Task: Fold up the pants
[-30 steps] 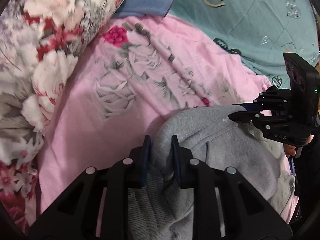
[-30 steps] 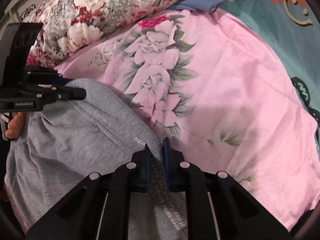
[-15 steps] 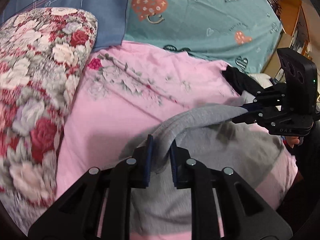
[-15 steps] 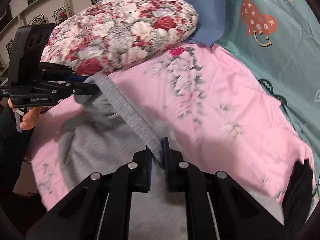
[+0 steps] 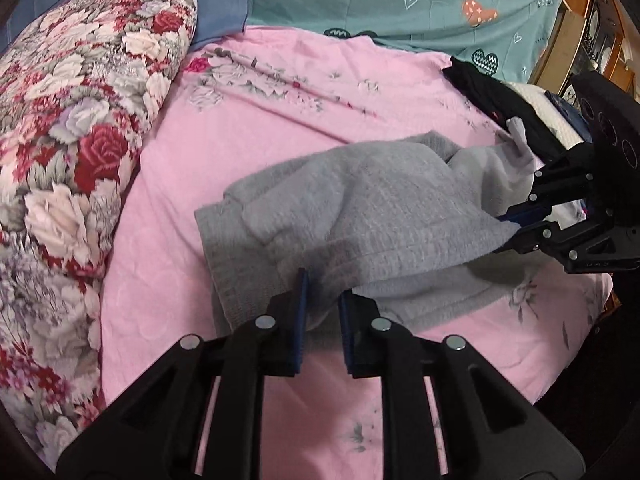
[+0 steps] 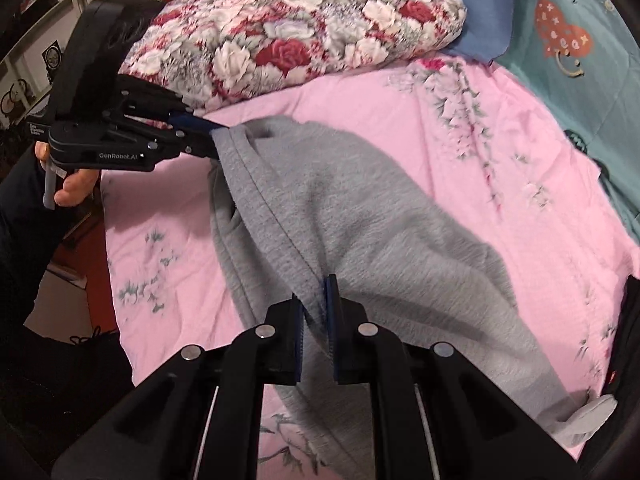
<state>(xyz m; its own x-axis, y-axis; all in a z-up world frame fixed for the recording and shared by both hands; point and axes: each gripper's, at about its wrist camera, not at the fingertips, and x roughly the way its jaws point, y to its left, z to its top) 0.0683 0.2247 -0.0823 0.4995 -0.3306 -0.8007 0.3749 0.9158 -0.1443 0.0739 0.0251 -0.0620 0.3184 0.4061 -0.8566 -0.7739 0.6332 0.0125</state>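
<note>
Between my two sets of fingers hang the grey pants, lifted off the pink bedsheet with one gathered edge stretched from hand to hand and the rest sagging below it onto the bed. My left fingers are nearly closed, pinching a thick bunch of that edge; my right fingers are closed tight on the stitched hem.

I judge the left bite the weaker one: the bunch is thick and soft, so a sharp pull apart could draw it out, and the fold would drop crooked. The hanging cloth is slack and uneven, with a pale pocket lining turned out beyond my right fingers, so it may land doubled or twisted unless I lay it down slowly and level.

Ahead of my fingers the sheet lies open and flat, room enough to spread the pants. Beyond my left fingers the floral pillow crowds that side. Past my right fingers a dark garment lies at the sheet's edge, and I could drag it along.
</note>
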